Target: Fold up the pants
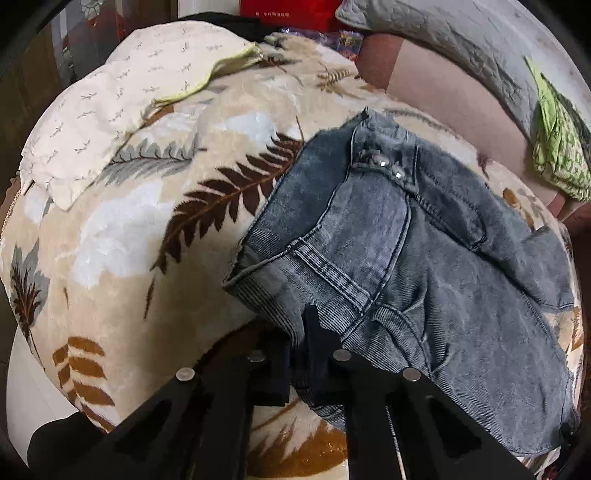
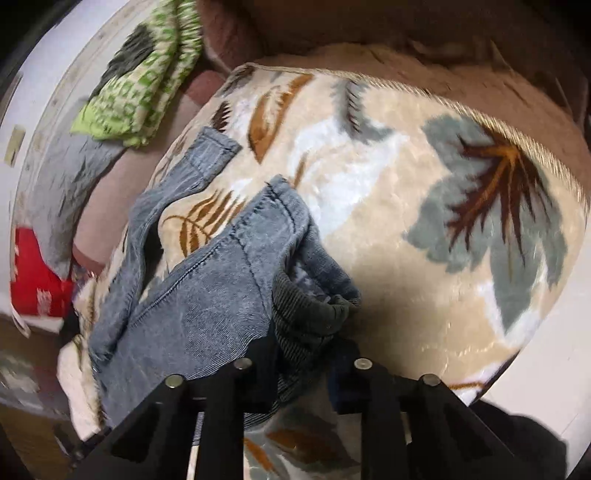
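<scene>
Grey-blue denim pants [image 1: 424, 258] lie rumpled on a cream blanket with a leaf print [image 1: 147, 240], their metal buttons [image 1: 384, 162] facing up. In the left wrist view, my left gripper [image 1: 301, 343] is shut on the near edge of the denim. In the right wrist view the pants [image 2: 207, 306] stretch away to the left, one leg end [image 2: 214, 147] lying far off. My right gripper [image 2: 306, 362] is shut on a bunched, dark ribbed fold of the pants at their near end. The blanket [image 2: 406, 221] spreads to the right.
A cream printed cloth [image 1: 110, 110] lies on the blanket's far left. A green patterned cloth [image 1: 557, 147] [image 2: 136, 85] rests on a brown cushioned surface [image 1: 424, 85] beyond the blanket. A red box [image 1: 291, 11] [image 2: 33, 273] and a grey quilted pillow [image 1: 443, 37] sit behind.
</scene>
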A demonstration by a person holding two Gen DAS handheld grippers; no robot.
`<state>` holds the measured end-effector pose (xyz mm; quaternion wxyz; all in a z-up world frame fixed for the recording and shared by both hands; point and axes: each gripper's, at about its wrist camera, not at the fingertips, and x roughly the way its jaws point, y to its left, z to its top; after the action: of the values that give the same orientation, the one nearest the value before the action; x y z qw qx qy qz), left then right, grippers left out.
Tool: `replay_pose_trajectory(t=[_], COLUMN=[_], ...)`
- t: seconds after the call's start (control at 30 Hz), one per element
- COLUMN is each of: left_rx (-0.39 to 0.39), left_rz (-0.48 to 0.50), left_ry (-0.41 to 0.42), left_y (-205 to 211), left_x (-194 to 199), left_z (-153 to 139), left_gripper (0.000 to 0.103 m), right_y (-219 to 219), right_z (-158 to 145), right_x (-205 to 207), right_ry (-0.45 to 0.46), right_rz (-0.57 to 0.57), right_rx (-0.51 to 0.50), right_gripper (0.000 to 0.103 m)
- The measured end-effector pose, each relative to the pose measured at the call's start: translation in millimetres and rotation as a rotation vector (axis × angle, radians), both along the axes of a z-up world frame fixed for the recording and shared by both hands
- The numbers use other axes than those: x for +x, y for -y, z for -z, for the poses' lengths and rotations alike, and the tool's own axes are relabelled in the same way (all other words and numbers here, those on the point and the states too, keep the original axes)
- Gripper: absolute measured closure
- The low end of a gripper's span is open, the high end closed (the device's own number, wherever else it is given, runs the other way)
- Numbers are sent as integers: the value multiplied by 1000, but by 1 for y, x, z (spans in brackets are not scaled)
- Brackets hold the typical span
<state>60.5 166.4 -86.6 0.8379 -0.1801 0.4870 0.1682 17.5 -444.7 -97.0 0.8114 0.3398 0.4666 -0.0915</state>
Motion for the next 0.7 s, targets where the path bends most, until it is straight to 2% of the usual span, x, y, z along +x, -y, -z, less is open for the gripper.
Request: replay_pose_trajectory(t=[0.07, 0.23, 0.3, 0.37, 0.43, 0.47, 0.5, 0.57, 0.6, 0.67, 0.7], left_rx=[7, 63, 96, 108, 148, 149, 149, 168, 185, 223, 233], left_rz=[-14, -23, 1, 15, 59, 64, 55, 36, 24, 18, 24], left_ry=[45, 210, 223, 182, 80, 43, 20, 21, 45, 108, 147], left_y=[-1, 7, 15, 20, 25, 24, 22, 16, 13, 16, 18], left_x=[-8, -43, -57, -65, -64, -67, -72, -79, -83, -86, -85], left_z=[-13, -65, -71, -58, -33, -26, -20, -23, -31, -51, -61], left_gripper=[97, 99, 99, 99, 95, 95, 94, 78, 73, 47, 43], right_y=[-3, -10, -9, -5, 3, 5, 10, 15, 16, 19, 19], right_z=[-11, -63, -75, -58, -27, -11, 4, -5, -19, -45, -57], right_x=[2, 5, 1, 3, 3, 4, 0, -11, -16, -23, -23], right_ry=[19, 122, 150, 73, -48, -122, -196, -140, -107, -25, 24], right_rz=[-17, -43, -53, -92, -101, -112, -112, -90, -64, -15, -11], right_rx=[-48, -165, -210, -218, -217, -219, -216, -193, -230, -279, -271], right_gripper=[87, 87, 87, 83, 64, 41, 36, 36, 36, 34, 30])
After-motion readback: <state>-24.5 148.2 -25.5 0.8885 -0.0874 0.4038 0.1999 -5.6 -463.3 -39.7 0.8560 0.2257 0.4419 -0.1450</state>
